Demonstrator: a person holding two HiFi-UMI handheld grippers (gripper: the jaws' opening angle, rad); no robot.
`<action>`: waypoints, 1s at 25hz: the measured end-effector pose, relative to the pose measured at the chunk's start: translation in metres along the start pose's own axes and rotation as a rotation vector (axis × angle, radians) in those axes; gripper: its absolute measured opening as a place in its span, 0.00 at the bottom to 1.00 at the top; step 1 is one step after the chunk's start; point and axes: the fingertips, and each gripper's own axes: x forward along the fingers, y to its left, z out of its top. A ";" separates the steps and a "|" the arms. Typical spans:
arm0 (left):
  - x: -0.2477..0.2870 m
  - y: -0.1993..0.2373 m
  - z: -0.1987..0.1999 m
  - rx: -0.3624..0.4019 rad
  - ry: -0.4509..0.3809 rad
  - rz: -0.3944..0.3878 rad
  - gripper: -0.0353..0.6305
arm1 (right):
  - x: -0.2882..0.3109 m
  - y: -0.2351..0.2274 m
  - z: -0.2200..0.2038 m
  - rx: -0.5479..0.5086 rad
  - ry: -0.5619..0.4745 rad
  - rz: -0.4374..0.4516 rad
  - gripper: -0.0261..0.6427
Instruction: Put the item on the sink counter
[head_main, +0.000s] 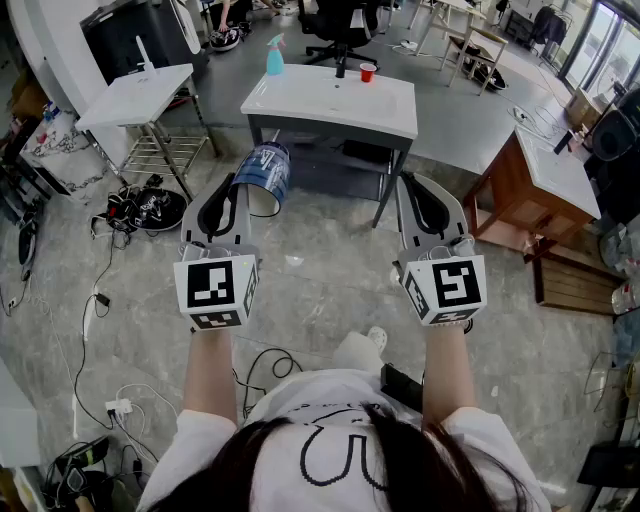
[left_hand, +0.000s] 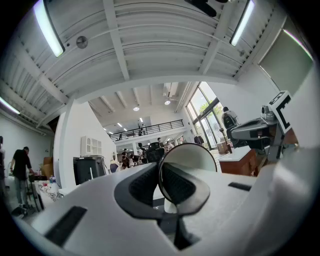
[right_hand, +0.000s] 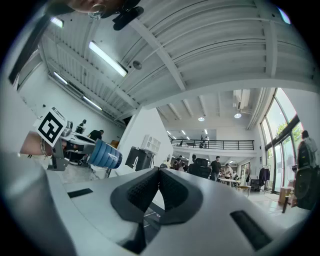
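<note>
Head view, past the forearms (head_main: 210, 375): left gripper (head_main: 241, 188) carries a blue ribbed cup (head_main: 266, 172) aloft, short of the white sink counter (head_main: 300, 100). Only the left gripper view shows jaws pinching its rim; right gripper view shows right gripper (right_hand: 159, 182) closed, empty.

I'm looking down at a grey concrete floor (head_main: 320, 300). A white sink counter (head_main: 285, 98) stands ahead, with a small white table (head_main: 130, 100) to its left and a wooden desk (head_main: 500, 195) to its right. Overhead are white beams (left_hand: 116, 37) and strip lights (left_hand: 48, 27), with tall windows (left_hand: 207, 117) beyond.
</note>
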 end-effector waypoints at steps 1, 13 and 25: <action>0.000 0.002 0.000 0.002 -0.003 0.000 0.11 | 0.001 0.002 -0.001 0.002 0.002 0.000 0.08; 0.039 0.023 -0.013 0.025 0.005 0.011 0.11 | 0.050 -0.004 -0.015 0.027 -0.015 0.019 0.08; 0.186 0.068 -0.040 0.024 0.030 0.014 0.11 | 0.193 -0.053 -0.060 0.021 -0.002 0.046 0.08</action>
